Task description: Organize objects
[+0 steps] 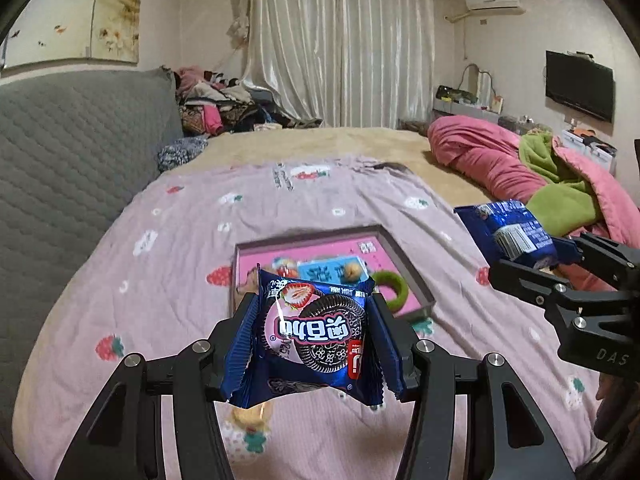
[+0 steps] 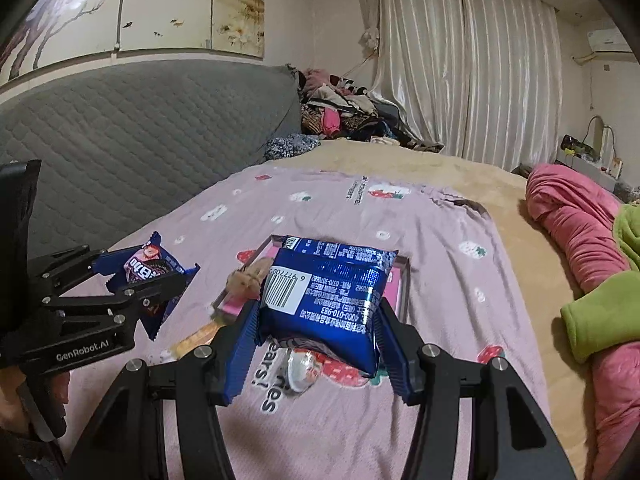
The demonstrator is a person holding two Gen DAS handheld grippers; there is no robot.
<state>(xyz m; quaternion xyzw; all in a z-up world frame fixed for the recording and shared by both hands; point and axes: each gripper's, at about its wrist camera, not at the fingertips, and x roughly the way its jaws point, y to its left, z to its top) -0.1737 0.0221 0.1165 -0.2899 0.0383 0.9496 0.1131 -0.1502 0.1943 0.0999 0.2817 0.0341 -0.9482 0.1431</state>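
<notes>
Cookie packets above strawberry-print bedspread (image 1: 168,280): front-facing cookie packet (image 1: 316,332) clamped in left gripper (image 1: 314,320), barcode-side packet (image 2: 328,292) clamped in right gripper (image 2: 318,320), pink-lined tray (image 1: 396,252) beyond

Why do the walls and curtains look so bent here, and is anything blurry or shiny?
Left wrist view: the fisheye lens bows the curtains and darkens the corners; the tray beyond the held cookie packet is smeared. Right wrist view: same bending; glare streaks the blue packet, and the items beneath it look soft.
</notes>
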